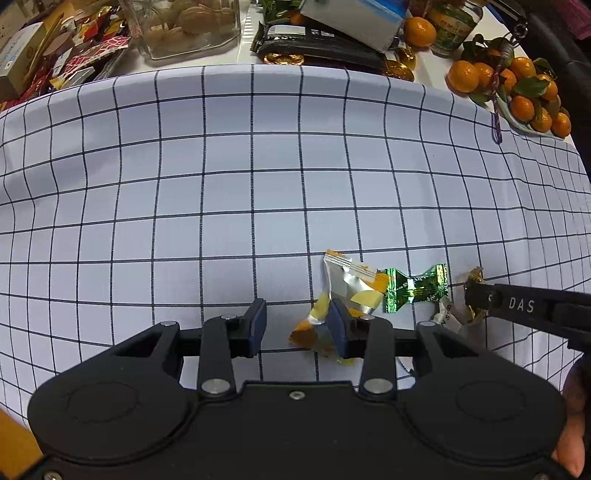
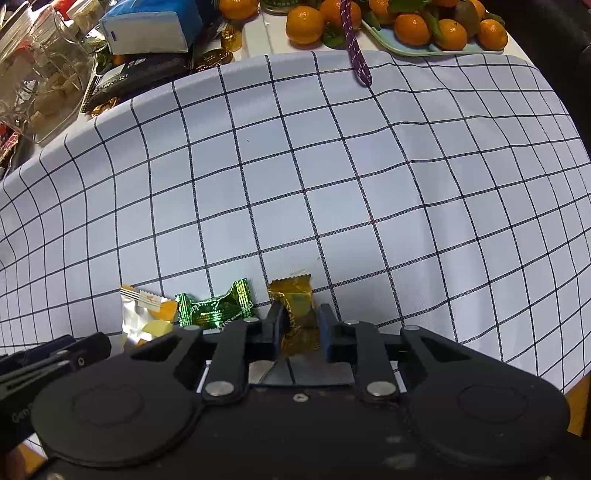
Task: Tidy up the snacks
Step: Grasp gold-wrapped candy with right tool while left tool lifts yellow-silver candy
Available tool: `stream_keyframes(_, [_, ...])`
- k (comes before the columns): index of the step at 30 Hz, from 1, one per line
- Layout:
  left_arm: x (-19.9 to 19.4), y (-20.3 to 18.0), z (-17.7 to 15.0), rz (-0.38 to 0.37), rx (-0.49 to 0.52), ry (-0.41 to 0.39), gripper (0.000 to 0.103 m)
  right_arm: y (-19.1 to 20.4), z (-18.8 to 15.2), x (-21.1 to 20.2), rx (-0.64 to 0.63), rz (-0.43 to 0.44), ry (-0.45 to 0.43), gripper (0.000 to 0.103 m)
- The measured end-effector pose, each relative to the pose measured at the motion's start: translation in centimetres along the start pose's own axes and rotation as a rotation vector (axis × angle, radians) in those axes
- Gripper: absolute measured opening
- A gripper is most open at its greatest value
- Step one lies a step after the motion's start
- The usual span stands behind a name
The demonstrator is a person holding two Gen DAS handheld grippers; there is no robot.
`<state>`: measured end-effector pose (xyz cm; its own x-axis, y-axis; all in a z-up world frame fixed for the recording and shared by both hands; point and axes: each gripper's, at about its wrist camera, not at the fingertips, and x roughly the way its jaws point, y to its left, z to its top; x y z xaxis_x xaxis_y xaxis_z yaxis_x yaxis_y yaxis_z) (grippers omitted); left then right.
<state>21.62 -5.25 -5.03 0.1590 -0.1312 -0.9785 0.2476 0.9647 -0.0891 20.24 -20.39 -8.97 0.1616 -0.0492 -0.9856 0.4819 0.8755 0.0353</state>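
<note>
Several wrapped candies lie in a row near the front of the checked cloth [image 1: 221, 166]. A silver-and-orange candy [image 1: 351, 282] lies by my left gripper's right finger, with another orange-yellow wrapper [image 1: 310, 326] beside that finger. A green foil candy [image 1: 417, 286] lies to its right; it also shows in the right wrist view [image 2: 214, 308]. My left gripper [image 1: 299, 326] is open and holds nothing. My right gripper [image 2: 300, 325] has its fingers around a gold-wrapped candy [image 2: 295, 306] resting on the cloth, with small gaps at the pads. A silver wrapper [image 1: 448, 315] lies under the right gripper.
Clutter lines the far edge of the table: a glass jar of walnuts [image 1: 184, 26], snack packets [image 1: 55, 55], a dark bar wrapper [image 1: 314, 40], gold coins [image 1: 284, 58], a blue-white box [image 2: 147, 26], and a tray of tangerines [image 2: 436, 29]. A purple cord [image 2: 356, 55] lies on the cloth.
</note>
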Motion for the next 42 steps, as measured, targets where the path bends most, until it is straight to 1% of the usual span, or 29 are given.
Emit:
stream_keyframes(7, [0.4, -2.2, -0.2, -0.031, 0.09, -0.007, 0.047, -1.3, 0.7, -1.5, 0.038, 0.0, -0.033, 0.021])
stream_keyframes(10, [0.8, -3.0, -0.3, -0.029, 0.12, 0.001, 0.047, -1.9, 0.9, -2.1, 0.059, 0.008, -0.032, 0.022])
stream_keyframes(14, [1.6, -3.5, -0.4, -0.003, 0.131, 0.008, 0.047, -2.6, 0.9, -2.5, 0.077, 0.014, -0.032, 0.022])
stream_keyframes(16, [1.9, -3.6, -0.4, 0.013, 0.131, 0.01, 0.047, -2.7, 0.9, -2.6, 0.079, 0.02, -0.03, 0.022])
stream_keyframes(22, [2.6, -3.6, 0.1, 0.01, 0.106, 0.02, 0.048, -2.5, 0.6, -3.2, 0.077, 0.045, -0.028, 0.022])
stream_keyframes(28, [3.3, -3.7, 0.7, 0.019, 0.079, 0.025, 0.05, -2.7, 0.6, -3.5, 0.078, 0.052, -0.032, 0.022])
stream_keyframes(36, [4.2, -5.0, 1.1, 0.043, 0.083, 0.022, 0.05, -3.0, 0.6, -3.7, 0.092, 0.052, -0.035, 0.021])
stream_keyframes(39, [4.2, -5.1, 1.1, 0.037, 0.076, 0.014, 0.047, -2.9, 0.5, -3.7, 0.088, 0.048, -0.038, 0.022])
stream_keyframes(42, [3.9, -4.8, 0.9, 0.05, 0.068, 0.001, 0.044, -2.8, 0.5, -3.7, 0.088, 0.049, -0.04, 0.022])
